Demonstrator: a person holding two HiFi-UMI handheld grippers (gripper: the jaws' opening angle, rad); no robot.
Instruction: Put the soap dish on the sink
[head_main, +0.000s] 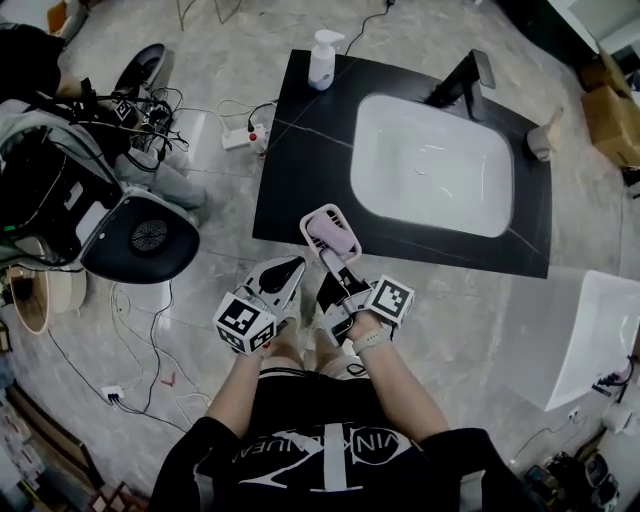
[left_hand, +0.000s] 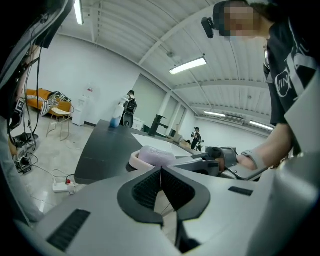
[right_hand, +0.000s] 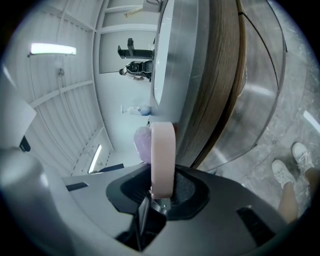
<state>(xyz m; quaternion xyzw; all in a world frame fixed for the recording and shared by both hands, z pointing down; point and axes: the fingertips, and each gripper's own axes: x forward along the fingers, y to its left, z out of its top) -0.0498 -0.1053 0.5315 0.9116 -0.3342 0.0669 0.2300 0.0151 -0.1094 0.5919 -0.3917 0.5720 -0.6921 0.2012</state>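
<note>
A pale pink soap dish (head_main: 331, 231) with a lilac bar of soap (head_main: 334, 230) in it hangs over the front edge of the black counter (head_main: 300, 160), left of the white sink basin (head_main: 432, 165). My right gripper (head_main: 328, 256) is shut on the dish's near rim. In the right gripper view the dish (right_hand: 162, 155) stands edge-on between the jaws, with the soap (right_hand: 142, 144) on its left. My left gripper (head_main: 292, 268) hovers just left of the dish, below the counter's edge, shut and empty. In the left gripper view the pads (left_hand: 150, 189) meet, and the dish (left_hand: 150, 157) lies just beyond them.
A soap dispenser bottle (head_main: 322, 58) stands at the counter's back left corner and a black faucet (head_main: 462, 78) behind the basin. On the floor are a power strip (head_main: 245, 135) with cables, a black chair (head_main: 140, 235) at left, cardboard boxes (head_main: 612, 110) and a white basin (head_main: 600, 330) at right.
</note>
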